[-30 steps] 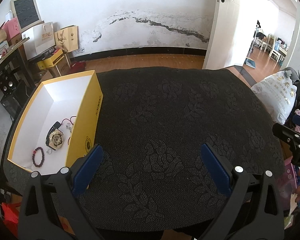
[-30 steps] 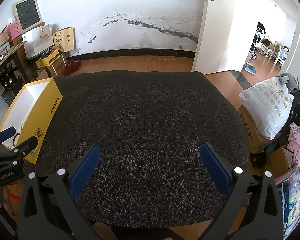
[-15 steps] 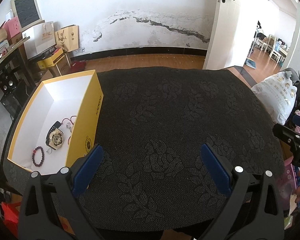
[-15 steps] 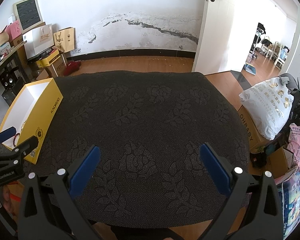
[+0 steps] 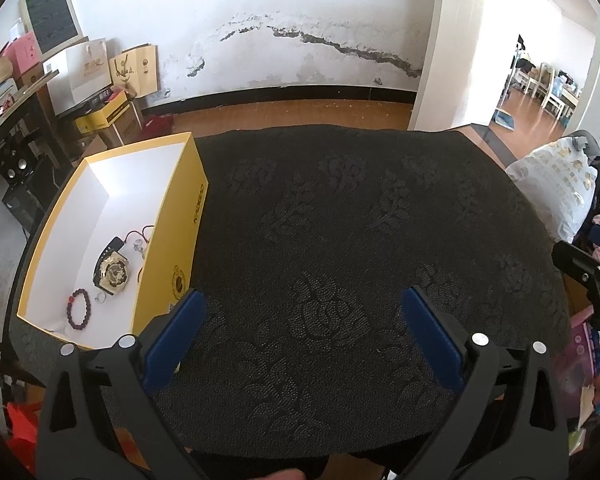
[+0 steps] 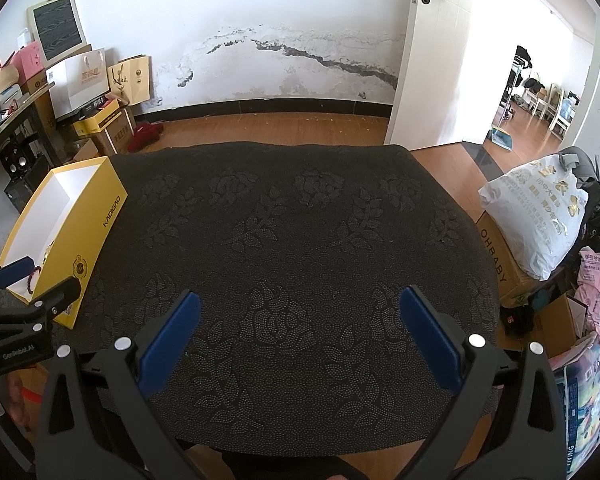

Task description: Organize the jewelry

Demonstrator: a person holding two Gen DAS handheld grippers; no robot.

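Note:
A yellow box (image 5: 168, 240) with a white inside stands at the left edge of the black patterned table (image 5: 360, 240). Inside it lie a gold-faced watch (image 5: 113, 272), a dark red bead bracelet (image 5: 79, 308), a small ring (image 5: 100, 298) and a red cord piece (image 5: 140, 236). My left gripper (image 5: 304, 336) is open and empty over the table's near edge, right of the box. My right gripper (image 6: 300, 332) is open and empty over the near middle of the table. The box also shows in the right wrist view (image 6: 96, 236), with the left gripper's fingers (image 6: 56, 292) in front of it.
The table cloth (image 6: 300, 220) carries no loose items. A white plastic bag (image 6: 536, 216) on a cardboard box (image 6: 500, 264) stands off the right edge. Bags and boxes (image 6: 100, 80) line the back left wall. A white door (image 6: 432, 52) stands open at the back right.
Both grippers stay open and nearly still; the views have shifted only very slightly.

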